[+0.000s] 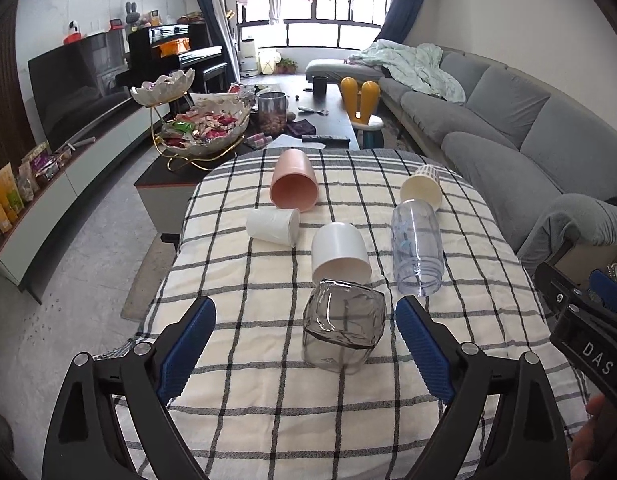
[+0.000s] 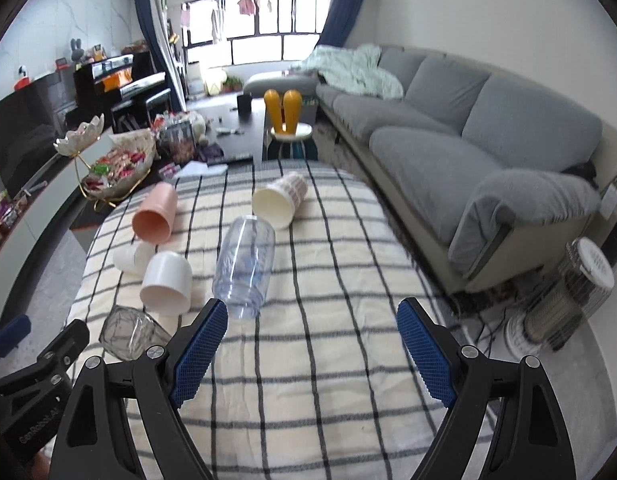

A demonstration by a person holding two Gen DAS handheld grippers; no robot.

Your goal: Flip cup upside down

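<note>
Six cups on their sides across the checked cloth, none upright and none inverted. Nearest the left gripper: the smoky grey glass cup, tipped over, lying between the two blue pads but nearer the right-hand one — apparently not touching either, though the fisheye bend makes that hard to settle. Jaws spread wide, holding nothing.

Just behind the grey glass, and seemingly touching it at the rim, a white plastic cup with its mouth turned toward the camera. To its left a white paper cup, mouth pointing right; behind that a pink cup, mouth forward. On the right side a clear plastic tumbler lying lengthwise, and at its far end a cream ribbed cup, close against it.

Right gripper also wide open and empty, poised over bare cloth. Clear tumbler ahead of its left pad, the open mouth close to that pad's tip — contact not clear. Grey glass well off to the left, outside the fingers, beside the other gripper's black frame. White cup and pink cup further left; cream cup ahead, near the far edge.

Beyond the cloth: a grey sofa along the right, a snack-laden stand at left.
</note>
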